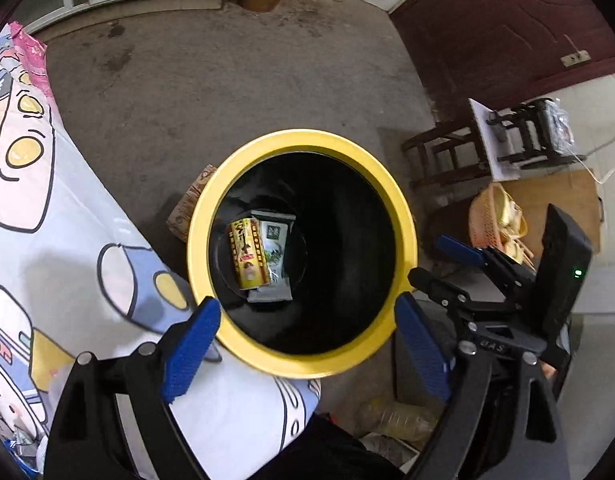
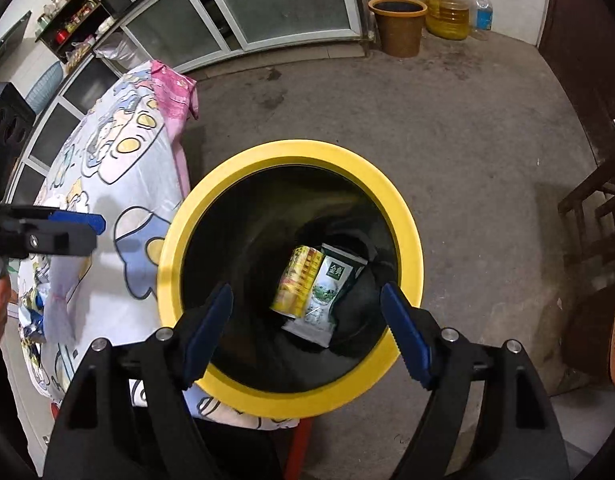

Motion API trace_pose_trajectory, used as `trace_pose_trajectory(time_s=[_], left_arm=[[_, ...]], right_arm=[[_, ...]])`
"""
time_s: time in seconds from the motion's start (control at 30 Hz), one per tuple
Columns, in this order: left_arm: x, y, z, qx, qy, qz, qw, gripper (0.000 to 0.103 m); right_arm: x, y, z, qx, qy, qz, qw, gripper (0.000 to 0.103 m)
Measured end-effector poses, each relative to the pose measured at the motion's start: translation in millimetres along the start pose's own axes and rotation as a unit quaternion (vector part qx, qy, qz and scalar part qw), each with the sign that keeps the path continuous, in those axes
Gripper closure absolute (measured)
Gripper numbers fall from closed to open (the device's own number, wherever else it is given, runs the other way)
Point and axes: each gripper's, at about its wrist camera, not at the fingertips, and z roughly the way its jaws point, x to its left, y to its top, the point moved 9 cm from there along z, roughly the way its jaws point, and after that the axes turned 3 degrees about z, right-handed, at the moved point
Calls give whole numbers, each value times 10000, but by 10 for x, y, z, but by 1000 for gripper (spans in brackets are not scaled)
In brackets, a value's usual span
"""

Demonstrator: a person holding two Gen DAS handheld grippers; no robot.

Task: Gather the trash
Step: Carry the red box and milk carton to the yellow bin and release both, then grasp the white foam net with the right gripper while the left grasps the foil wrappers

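A black trash bin with a yellow rim (image 1: 403, 216) (image 2: 407, 216) stands on the floor beside the table. Inside at the bottom lie a yellow can (image 1: 247, 254) (image 2: 297, 280) and a green-and-white packet (image 1: 276, 256) (image 2: 327, 292). My left gripper (image 1: 307, 312) is open and empty above the bin's near rim. My right gripper (image 2: 307, 300) is open and empty above the bin mouth. The right gripper also shows in the left wrist view (image 1: 439, 260), and the left gripper in the right wrist view (image 2: 93, 228).
A table with a cartoon-print cloth (image 1: 47, 216) (image 2: 119, 184) stands left of the bin, with some wrappers (image 2: 31, 312) at its near edge. Dark wooden stools (image 1: 459, 152), an orange basket (image 1: 495, 220), a brown bucket (image 2: 399, 24) and oil bottles (image 2: 447, 4) stand around. A plastic bottle (image 1: 399, 420) lies on the floor.
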Motion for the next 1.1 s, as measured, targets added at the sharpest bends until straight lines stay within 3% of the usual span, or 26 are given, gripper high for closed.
trace_pose_trajectory(time_s=[0.23, 0.5, 0.77, 0.97, 1.1], left_arm=[[345, -315, -779, -395, 26, -32, 9992, 15], [1266, -1181, -1754, -839, 588, -698, 9923, 13], [2165, -2282, -2353, -1009, 1087, -1454, 9782, 8], [2620, -2910, -2616, -1075, 1306, -1978, 9655, 8], [2850, -3133, -2702, -1114, 1323, -2307, 9575, 8]], right_arm=[[398, -140, -299, -223, 298, -472, 9982, 27], [1195, -250, -376, -125, 603, -1192, 9910, 26], [2169, -518, -140, 497, 1347, -1512, 9780, 11], [2715, -614, 2, 902, 1310, -1719, 9722, 8], [2954, -649, 67, 1128, 1420, -1759, 9676, 8]])
